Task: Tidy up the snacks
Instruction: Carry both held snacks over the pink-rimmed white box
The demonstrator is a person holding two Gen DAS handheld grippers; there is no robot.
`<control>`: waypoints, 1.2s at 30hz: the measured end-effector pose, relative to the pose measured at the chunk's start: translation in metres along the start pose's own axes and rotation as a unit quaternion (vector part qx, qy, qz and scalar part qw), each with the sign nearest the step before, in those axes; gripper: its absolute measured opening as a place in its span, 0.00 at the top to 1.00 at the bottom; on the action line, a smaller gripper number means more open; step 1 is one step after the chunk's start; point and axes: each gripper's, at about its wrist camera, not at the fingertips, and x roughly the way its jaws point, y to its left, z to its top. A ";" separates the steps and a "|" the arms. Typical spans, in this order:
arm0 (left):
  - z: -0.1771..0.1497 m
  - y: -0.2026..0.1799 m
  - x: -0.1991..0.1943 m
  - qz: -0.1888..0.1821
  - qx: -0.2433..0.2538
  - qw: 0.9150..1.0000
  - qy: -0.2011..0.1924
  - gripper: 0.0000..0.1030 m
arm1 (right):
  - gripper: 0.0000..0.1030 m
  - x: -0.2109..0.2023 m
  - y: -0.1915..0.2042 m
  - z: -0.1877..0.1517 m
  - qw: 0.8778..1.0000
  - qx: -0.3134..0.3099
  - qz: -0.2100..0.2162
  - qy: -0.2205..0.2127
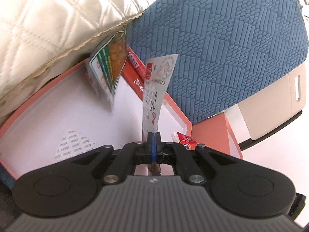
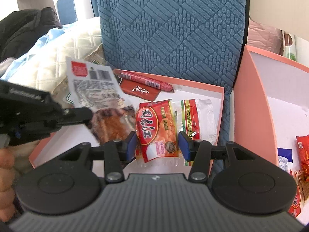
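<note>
My left gripper (image 1: 153, 139) is shut on a white snack packet (image 1: 156, 89) and holds it upright above the pink box lid (image 1: 34, 104); the same packet (image 2: 96, 89) and gripper (image 2: 85, 117) show at the left of the right wrist view. My right gripper (image 2: 157, 145) is open, its blue pads either side of a red peanut packet (image 2: 154, 131) that lies in the lid. A clear striped packet (image 2: 195, 119) lies next to it. A red sausage (image 2: 146, 80) and a red card (image 2: 142, 91) lie at the lid's back. A green and orange packet (image 1: 108, 71) leans at the lid's far corner.
A blue patterned cushion (image 2: 173, 29) stands behind the lid. A cream quilt (image 1: 48, 23) lies to the left. A second pink box (image 2: 255, 100) at the right holds several red snack packets (image 2: 303, 154). A dark jacket (image 2: 25, 29) is at far left.
</note>
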 end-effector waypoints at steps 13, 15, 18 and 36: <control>0.000 -0.044 -0.025 0.020 0.056 0.998 -0.006 1.00 | 0.52 -0.028 0.001 0.010 1.000 -0.001 -0.012 -0.017; 0.000 -0.055 -0.029 0.023 0.065 0.998 -0.008 1.00 | 0.52 -0.039 -0.001 0.012 1.000 0.003 -0.013 -0.021; -0.002 -0.072 -0.038 0.028 0.077 0.997 -0.012 1.00 | 0.52 -0.056 -0.003 0.017 1.000 0.004 -0.015 -0.027; -0.018 -0.181 -0.077 0.047 0.145 0.988 -0.017 1.00 | 0.52 -0.158 -0.044 0.053 0.997 0.034 -0.023 -0.059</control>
